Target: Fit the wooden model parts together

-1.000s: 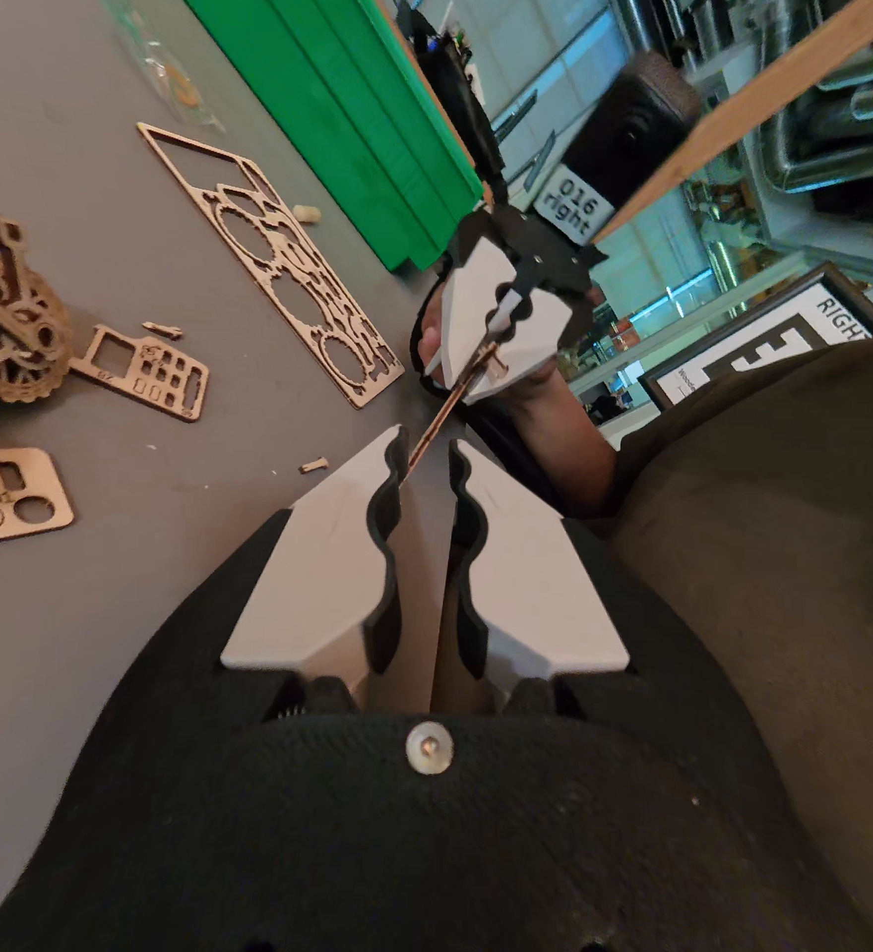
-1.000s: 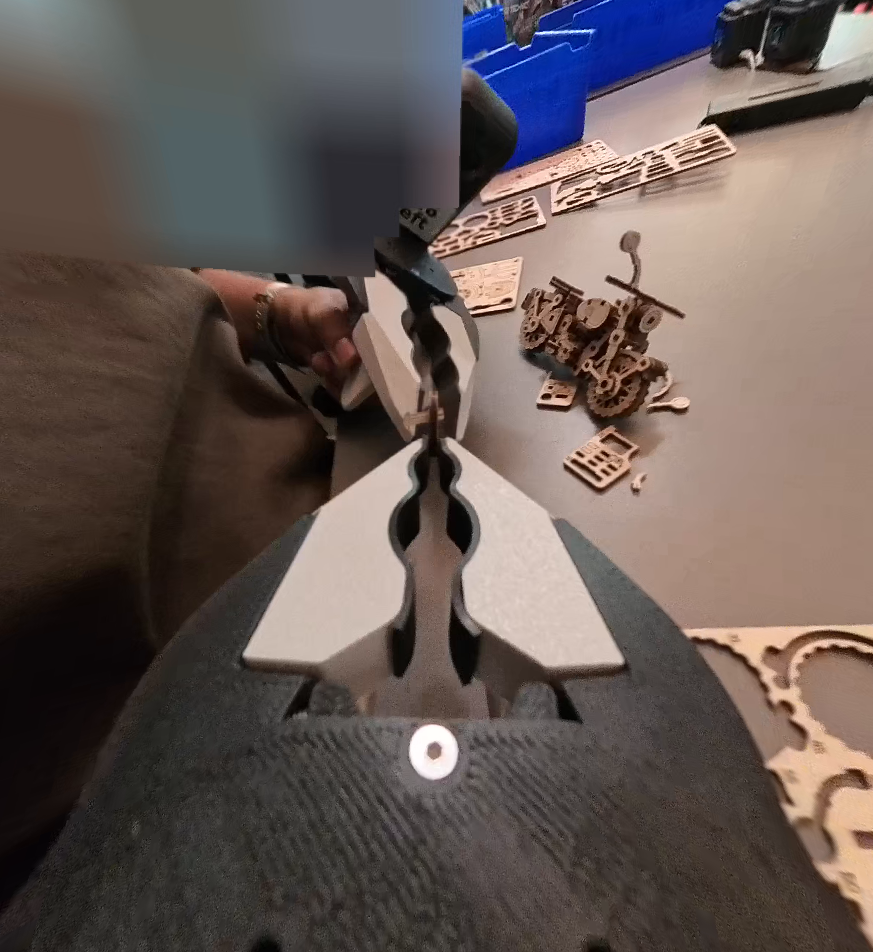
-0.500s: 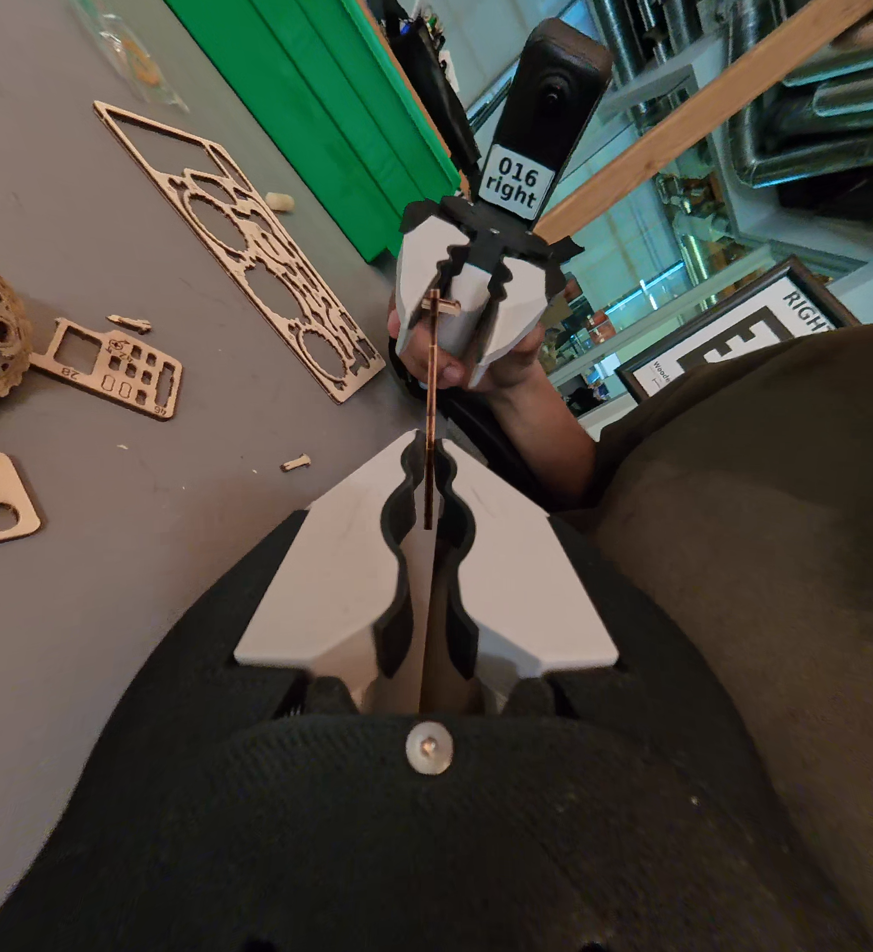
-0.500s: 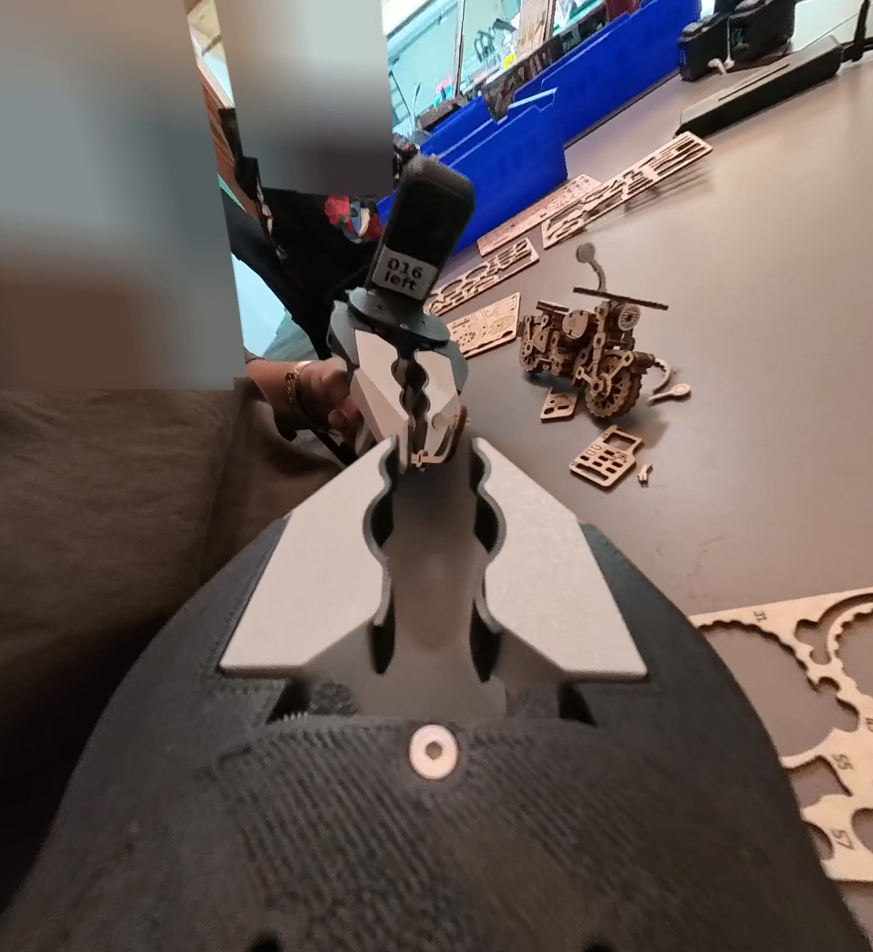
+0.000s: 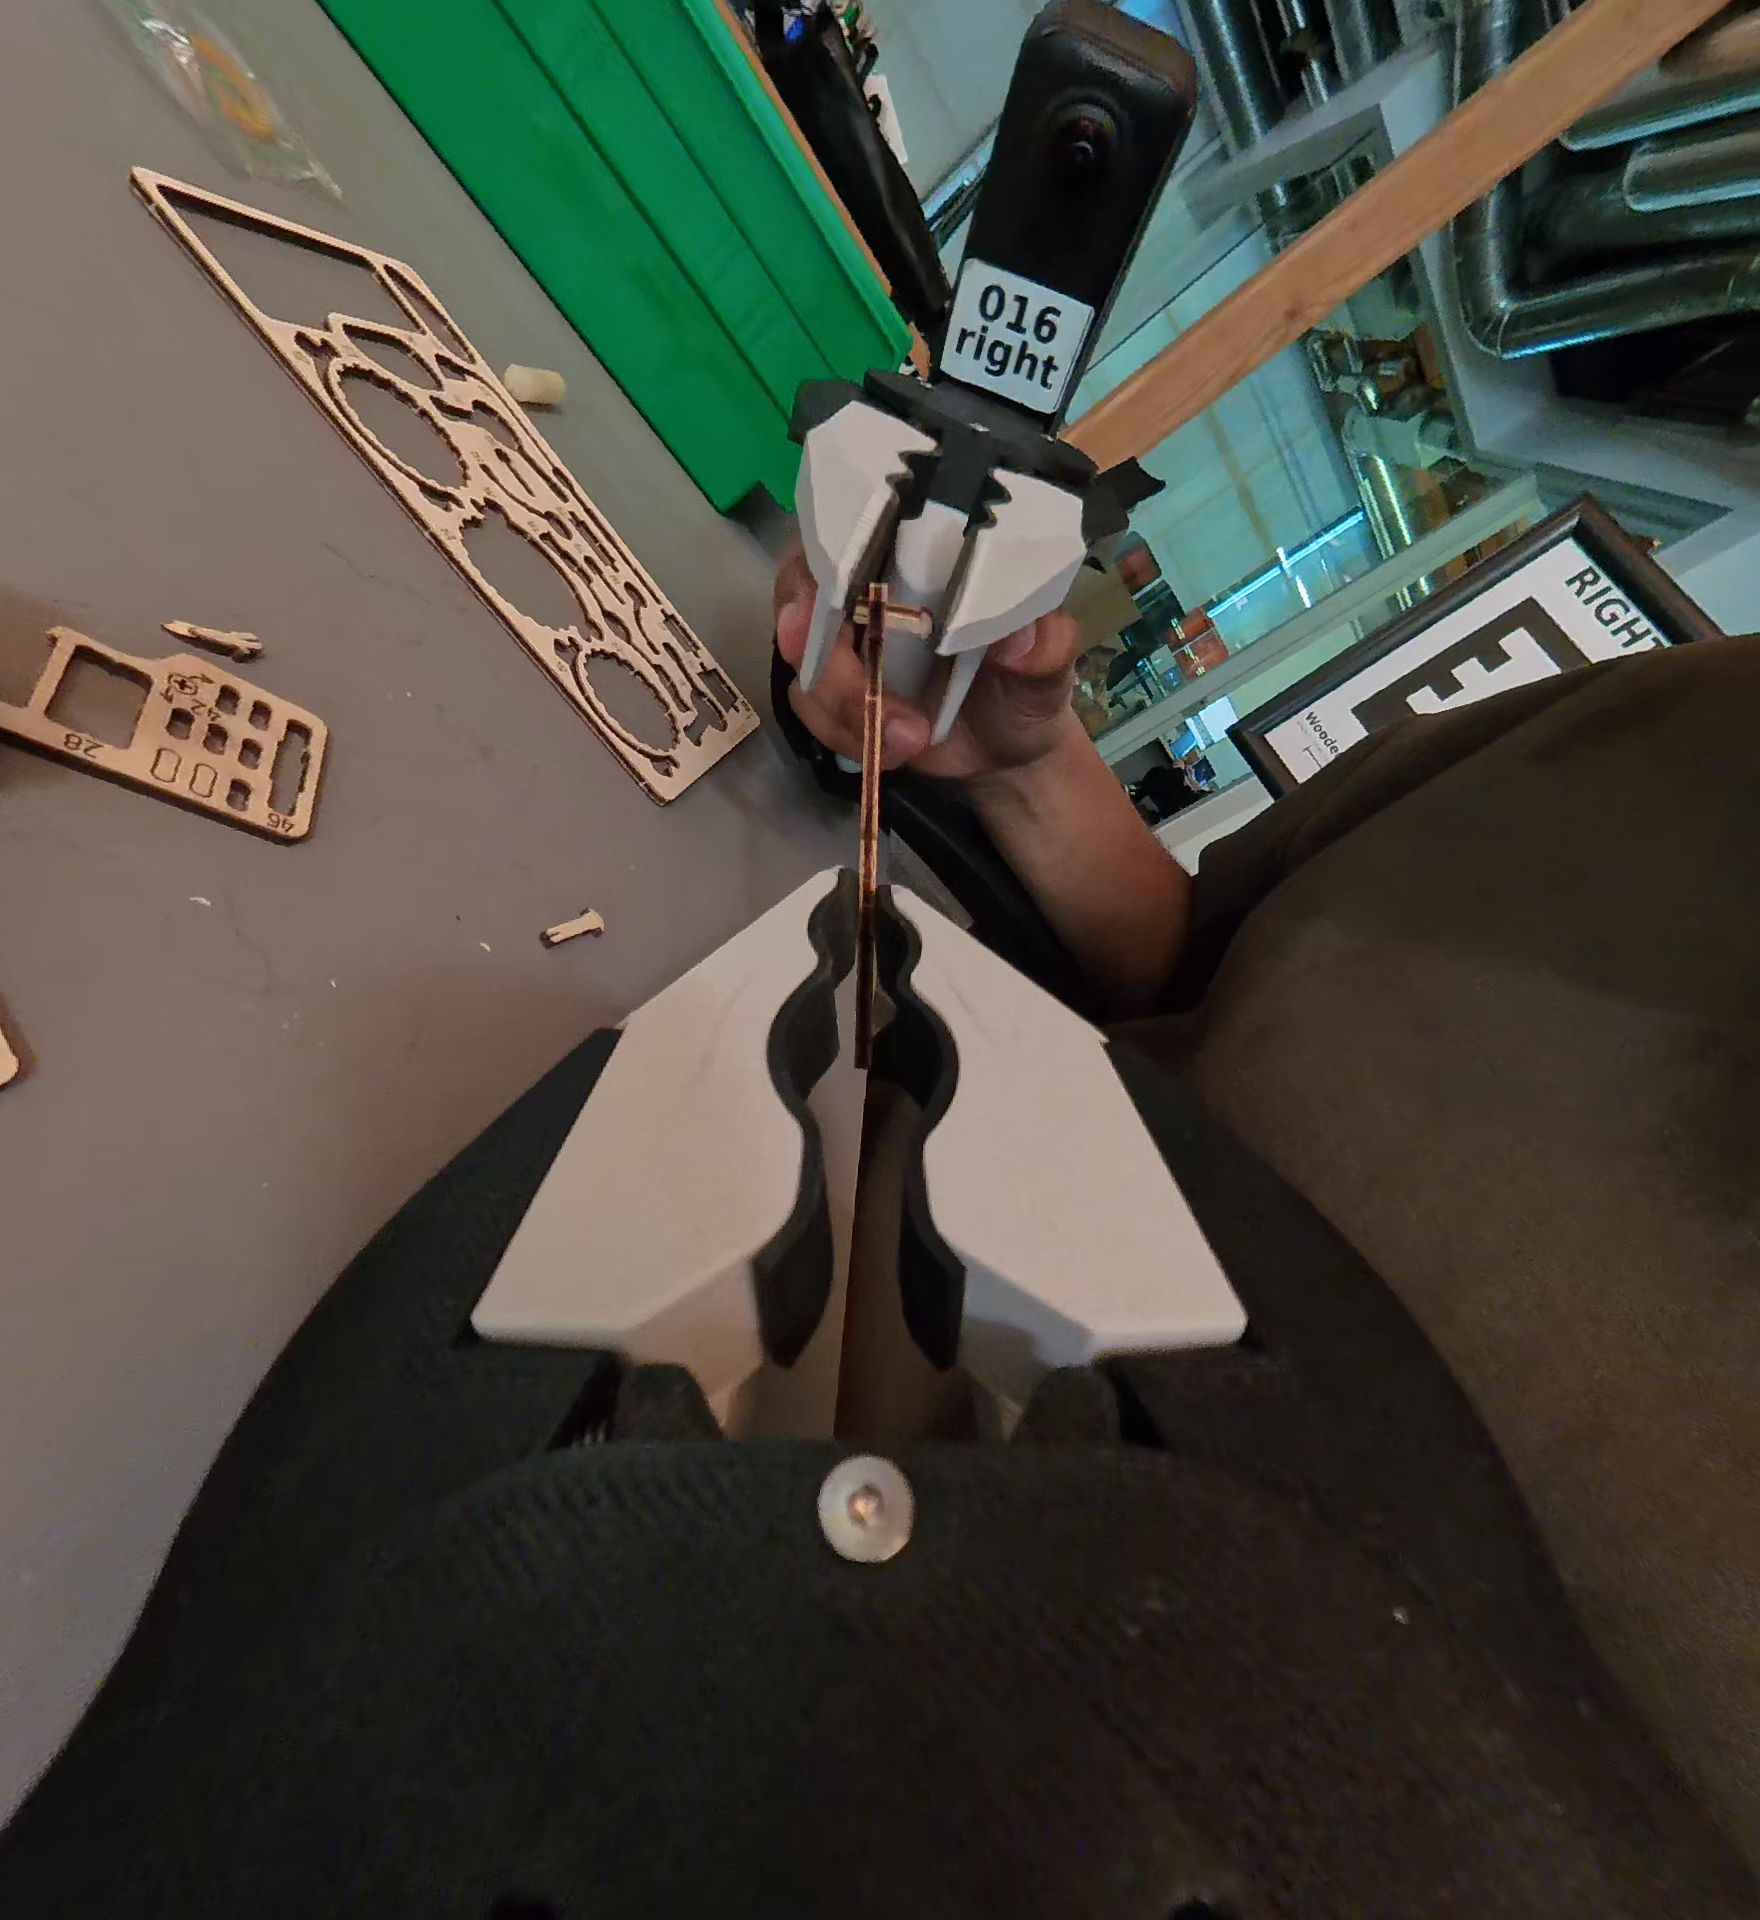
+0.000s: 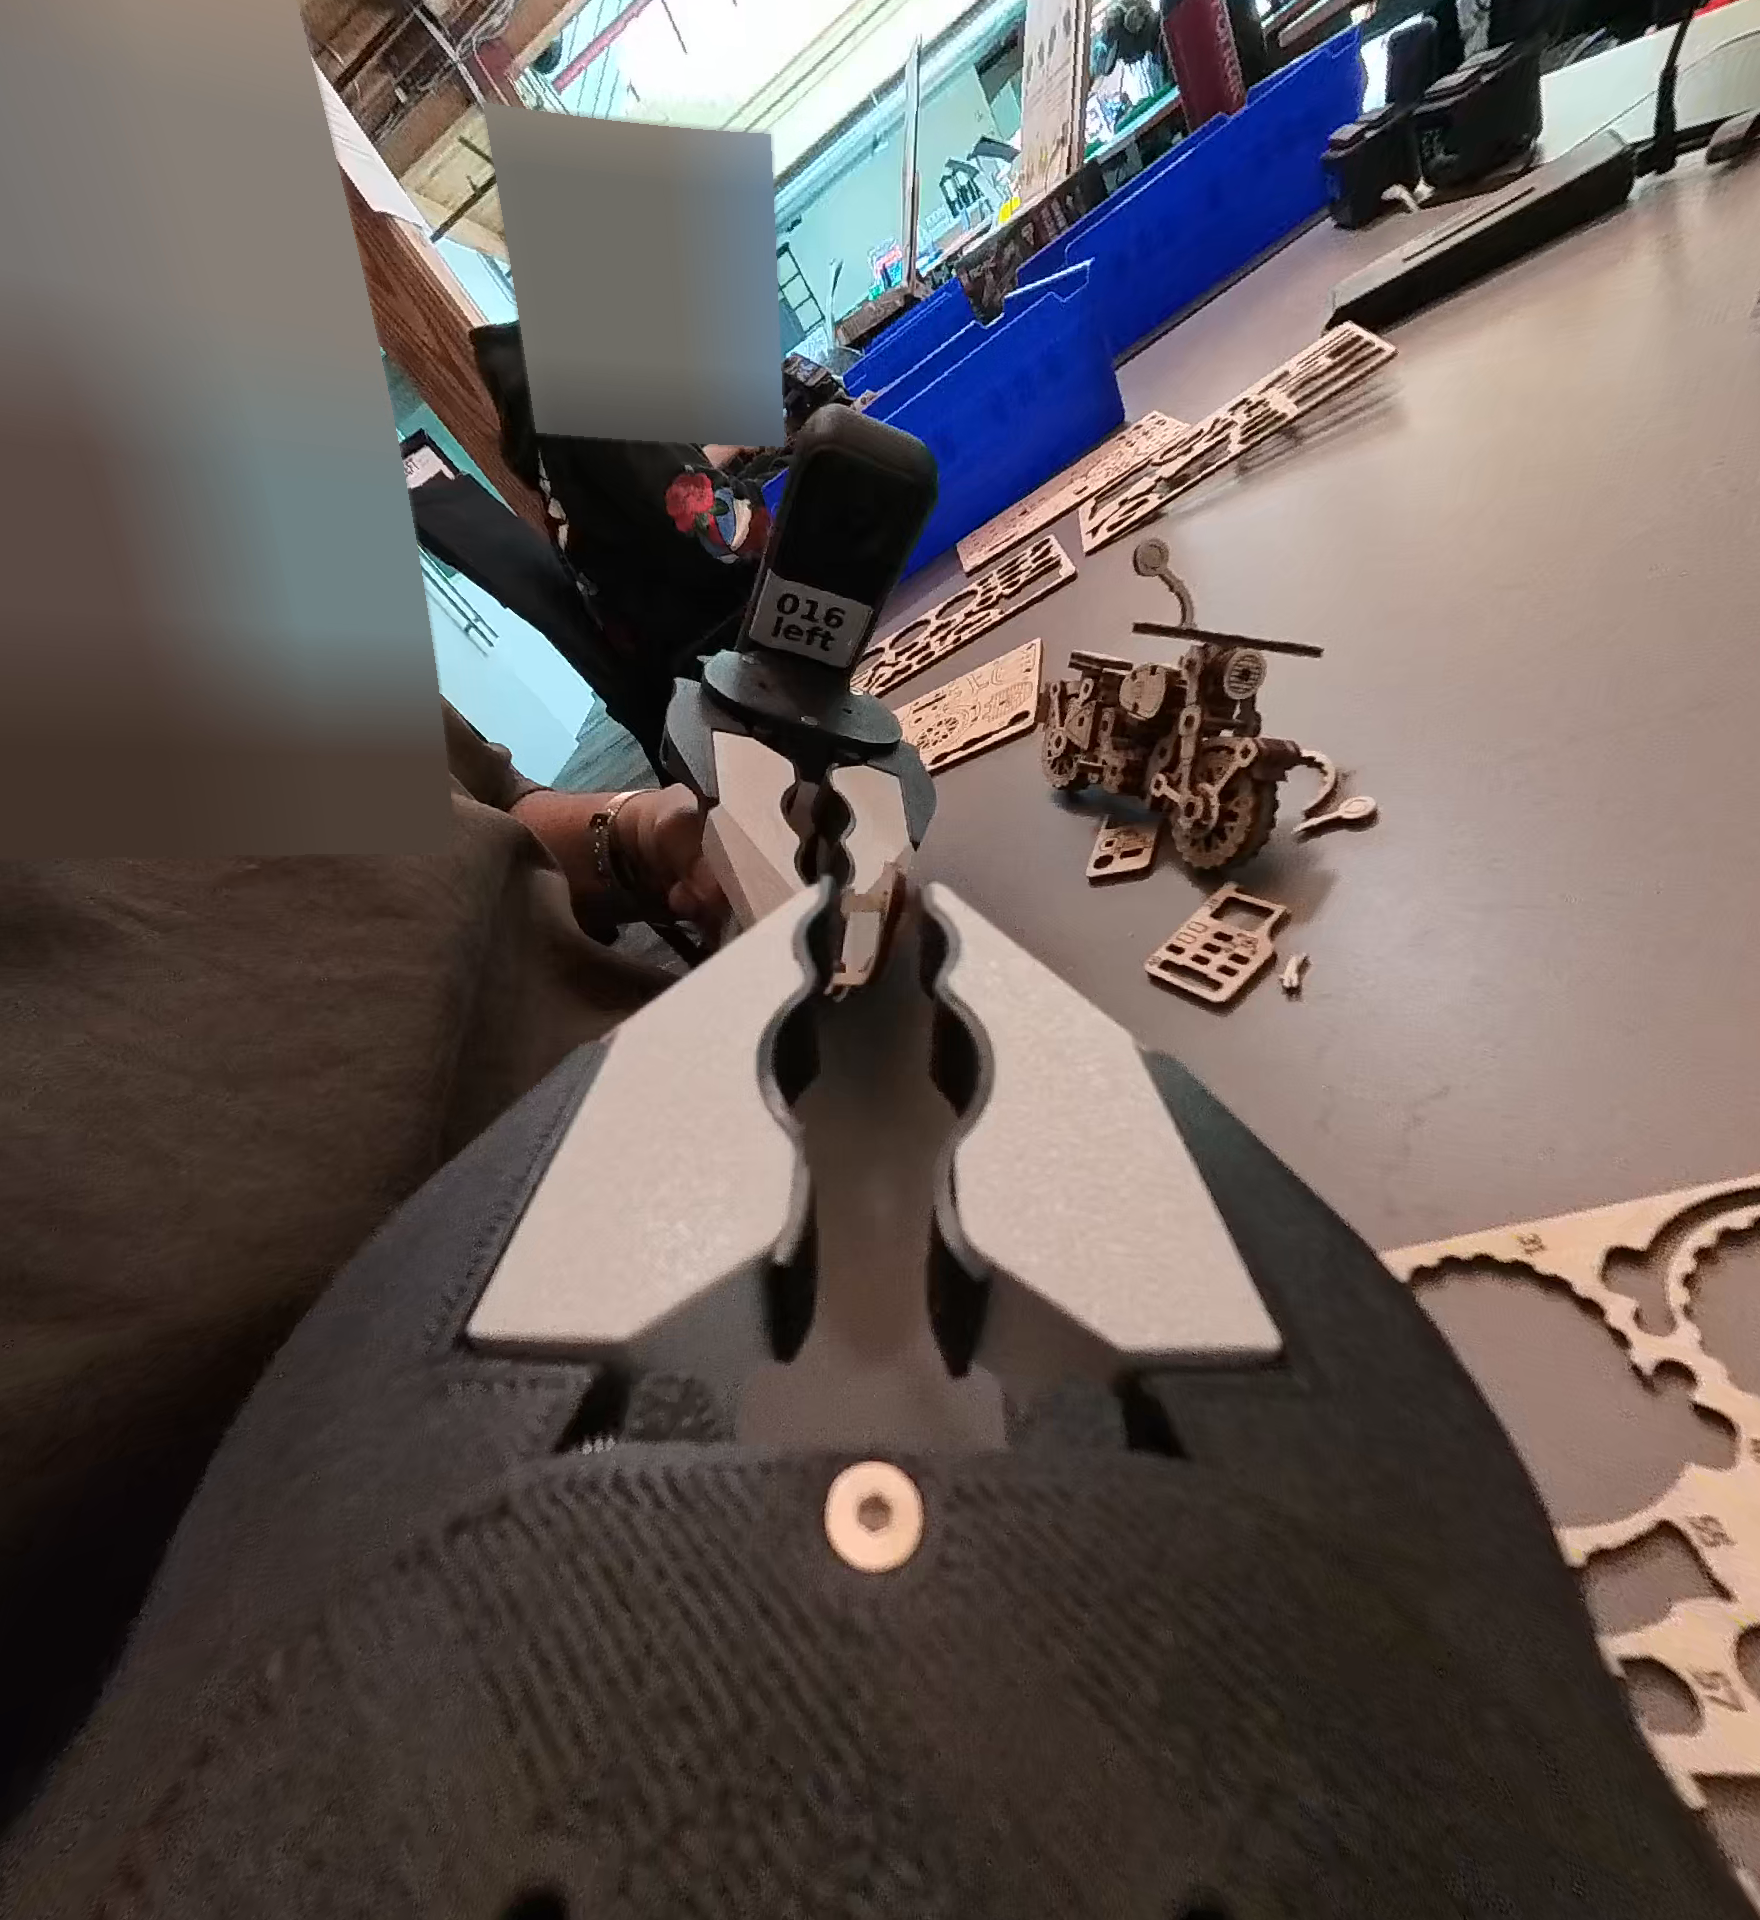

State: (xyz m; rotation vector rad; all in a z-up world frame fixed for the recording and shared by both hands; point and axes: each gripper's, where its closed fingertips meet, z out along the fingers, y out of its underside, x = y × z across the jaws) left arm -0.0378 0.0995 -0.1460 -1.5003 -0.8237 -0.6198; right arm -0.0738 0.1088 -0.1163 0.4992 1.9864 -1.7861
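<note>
Fingers of the left gripper [image 5: 868,914] pinch a thin flat wooden model piece [image 5: 868,831] seen edge-on, which stands out from the tips toward the right gripper [image 5: 891,696]. A small wooden peg [image 5: 905,620] crosses the far end of that piece, between the right gripper's spread fingers, which touch neither. From the right wrist view the same piece [image 6: 863,933] sits just ahead of the parted white fingertips [image 6: 814,904]. Both grippers are held above the edge of the grey table [image 5: 232,1039], where a half-built wooden motorcycle model [image 6: 1172,748], a small punched wooden card [image 6: 1217,945] and a large emptied gear sheet [image 5: 460,468] lie apart.
</note>
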